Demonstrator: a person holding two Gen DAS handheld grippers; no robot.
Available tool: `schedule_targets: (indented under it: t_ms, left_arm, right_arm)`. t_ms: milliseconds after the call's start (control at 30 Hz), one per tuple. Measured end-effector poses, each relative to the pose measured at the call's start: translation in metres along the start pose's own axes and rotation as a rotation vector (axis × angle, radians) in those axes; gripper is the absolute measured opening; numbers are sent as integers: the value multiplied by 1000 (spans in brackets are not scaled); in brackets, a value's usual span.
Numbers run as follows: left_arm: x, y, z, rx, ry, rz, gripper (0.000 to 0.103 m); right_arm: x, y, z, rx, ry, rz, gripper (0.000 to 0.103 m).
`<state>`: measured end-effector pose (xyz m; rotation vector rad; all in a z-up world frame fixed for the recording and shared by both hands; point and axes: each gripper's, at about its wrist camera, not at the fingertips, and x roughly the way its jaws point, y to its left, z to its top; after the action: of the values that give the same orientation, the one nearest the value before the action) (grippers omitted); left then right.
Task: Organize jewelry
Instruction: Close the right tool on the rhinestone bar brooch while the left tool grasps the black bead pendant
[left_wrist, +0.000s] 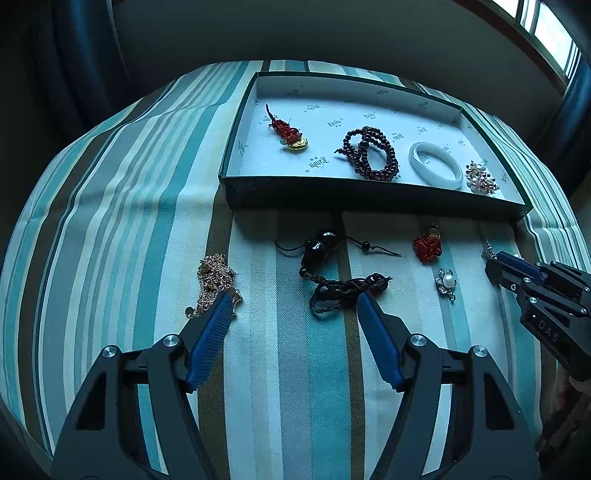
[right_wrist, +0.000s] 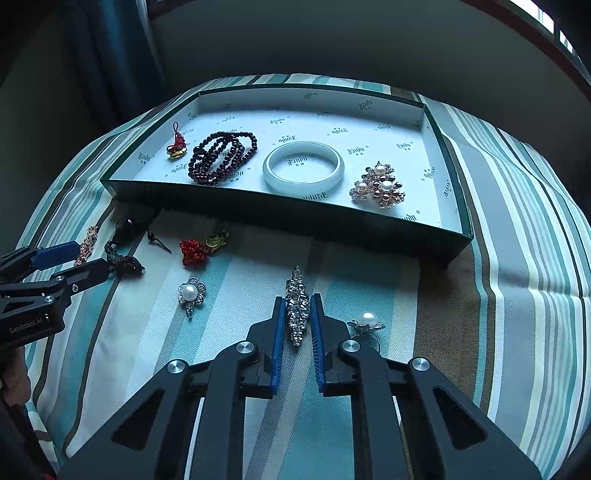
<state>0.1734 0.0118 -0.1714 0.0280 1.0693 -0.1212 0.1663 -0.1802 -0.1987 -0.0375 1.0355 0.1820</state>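
Left tool (left_wrist: 291, 299) of mine hangs with its blue pads spread wide and nothing between them, tips low over the striped cloth (left_wrist: 110, 206) on the worktop. Beside its left pad lies a gold chain (left_wrist: 214, 277) in a heap; by its right pad lies a dark braided cord with black beads (left_wrist: 332, 266). Further right on the cloth I see a red knot charm (right_wrist: 194, 251) with a gold piece, then a pearl flower brooch (right_wrist: 191, 293).

Next comes my right tool (right_wrist: 297, 306), its pads drawn in and clamped on a long rhinestone brooch (right_wrist: 297, 295) that lies on the cloth just in front of the box. A pearl ring (right_wrist: 366, 321) sits just beside the right pad.

Behind all this stands the shallow green box (right_wrist: 454, 177) with its printed white lining. Inside, from left to right, lie a red tassel charm with a gold coin (right_wrist: 177, 146), a coiled dark red bead bracelet (right_wrist: 221, 158), a white bangle (right_wrist: 303, 168) lying flat, and a cluster of pearl brooches (right_wrist: 378, 184) near the box's right end.
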Motion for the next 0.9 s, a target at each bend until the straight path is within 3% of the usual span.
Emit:
schedule_targets:
  t_ms: [400,500,900]
  left_arm:
    - [9,-6,18,16,-4,13,67]
    - [14,-4,25,12,1,18,57]
    - [27,-9,28,54,20,9,44]
  right_arm:
    - [0,-1,-2,5,-11,14,14]
    - [0,-3,-1,13,-14,22,14]
    - [8,-8,11,33,-26,27,14]
